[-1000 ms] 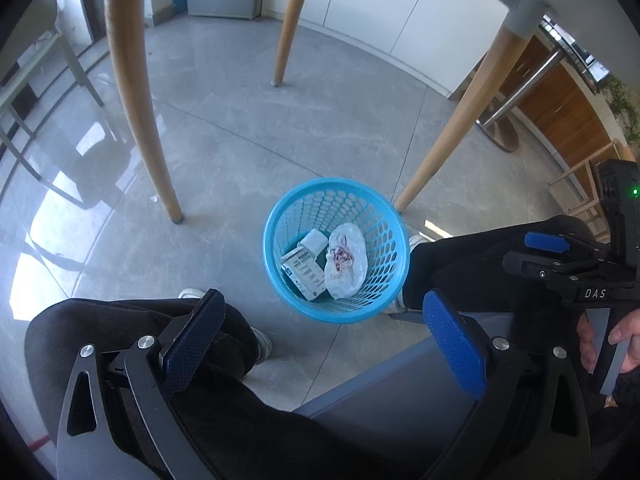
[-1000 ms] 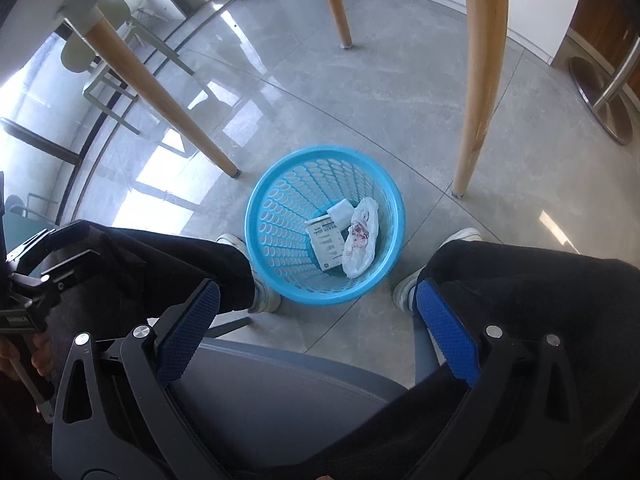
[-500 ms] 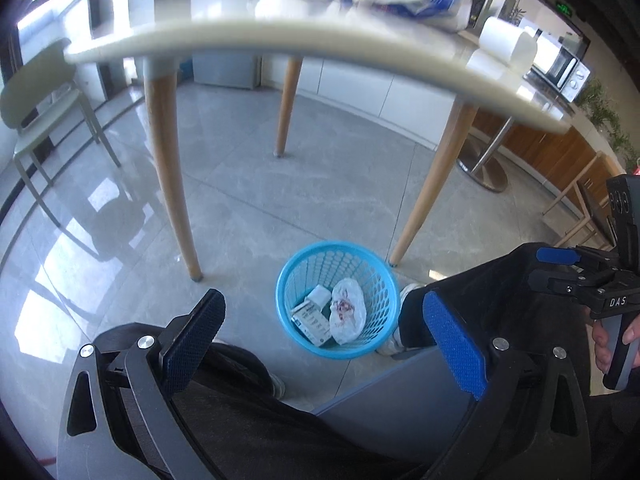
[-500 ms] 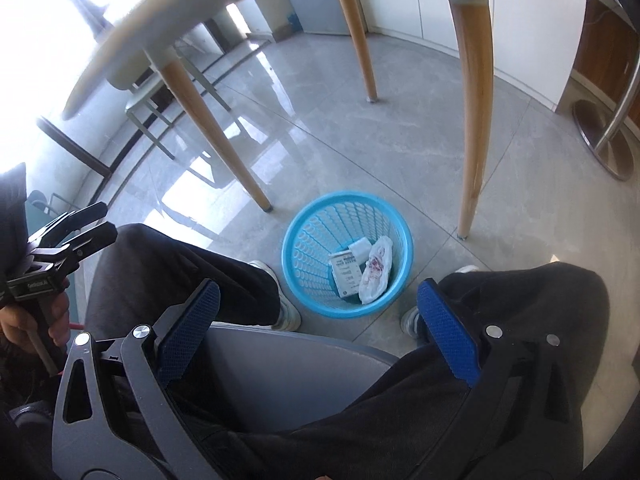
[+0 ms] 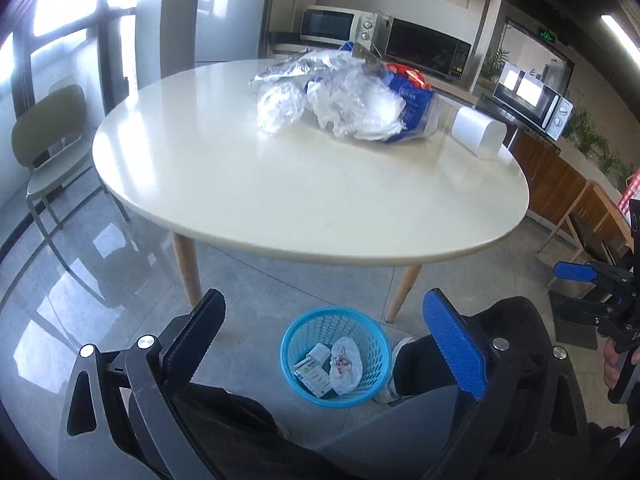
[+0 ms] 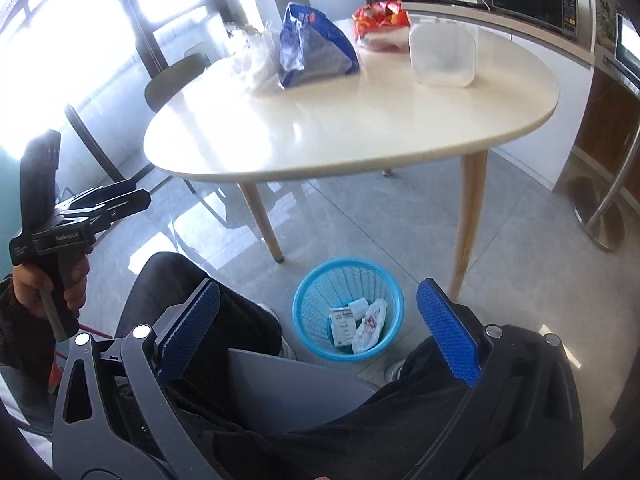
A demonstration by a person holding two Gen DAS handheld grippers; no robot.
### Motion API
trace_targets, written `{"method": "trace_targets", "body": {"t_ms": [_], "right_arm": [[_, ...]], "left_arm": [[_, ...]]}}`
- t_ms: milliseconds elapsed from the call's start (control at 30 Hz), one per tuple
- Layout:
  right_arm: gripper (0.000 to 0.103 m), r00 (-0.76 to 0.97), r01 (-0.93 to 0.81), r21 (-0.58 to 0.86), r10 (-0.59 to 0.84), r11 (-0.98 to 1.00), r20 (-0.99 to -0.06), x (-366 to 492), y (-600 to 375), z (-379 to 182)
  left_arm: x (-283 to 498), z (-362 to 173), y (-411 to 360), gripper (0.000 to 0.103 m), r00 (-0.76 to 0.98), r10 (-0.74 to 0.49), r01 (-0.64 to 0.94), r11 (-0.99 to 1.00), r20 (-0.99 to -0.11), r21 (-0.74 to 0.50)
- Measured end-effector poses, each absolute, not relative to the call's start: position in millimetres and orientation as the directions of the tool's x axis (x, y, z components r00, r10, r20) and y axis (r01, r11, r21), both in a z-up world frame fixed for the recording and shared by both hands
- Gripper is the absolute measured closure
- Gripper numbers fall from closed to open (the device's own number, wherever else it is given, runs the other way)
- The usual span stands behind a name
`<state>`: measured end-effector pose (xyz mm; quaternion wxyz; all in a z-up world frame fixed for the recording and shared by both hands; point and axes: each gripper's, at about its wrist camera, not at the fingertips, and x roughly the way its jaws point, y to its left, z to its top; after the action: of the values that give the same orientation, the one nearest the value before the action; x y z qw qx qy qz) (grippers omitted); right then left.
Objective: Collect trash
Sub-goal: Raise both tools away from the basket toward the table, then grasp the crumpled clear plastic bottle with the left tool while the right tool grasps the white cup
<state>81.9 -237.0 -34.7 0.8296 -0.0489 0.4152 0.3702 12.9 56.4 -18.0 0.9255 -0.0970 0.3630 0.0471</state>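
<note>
A blue mesh trash basket stands on the floor under the table edge, holding a small carton and a crumpled white wrapper. On the white table lie crumpled clear plastic bags, a blue snack bag, a red snack bag and a white container. My left gripper is open and empty, above the person's lap. My right gripper is open and empty too.
The person's dark-trousered legs and a grey seat fill the near foreground. Wooden table legs flank the basket. A green chair stands at left; microwaves line the back counter.
Both grippers have lifted and tilted up from the basket, so the tabletop and its trash now show. Both stayed open and empty.
</note>
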Motion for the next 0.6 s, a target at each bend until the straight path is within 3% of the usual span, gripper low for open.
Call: {"method": "trace_targets", "body": {"t_ms": [233,600], "right_arm": [[0.009,0.494,-0.619,0.187,0.563,0.763,-0.663,115,-249,0],[0.009,0.626,-0.509,0.099,0.446,0.855,-0.64,210,-256,10]], "left_arm": [[44,4,73,0.006,0.745,0.108,-0.225,0.97,-0.658,-0.095],[126,18,108,0.006,0.716,0.2,-0.256,0.967,-0.669,0.015]]}}
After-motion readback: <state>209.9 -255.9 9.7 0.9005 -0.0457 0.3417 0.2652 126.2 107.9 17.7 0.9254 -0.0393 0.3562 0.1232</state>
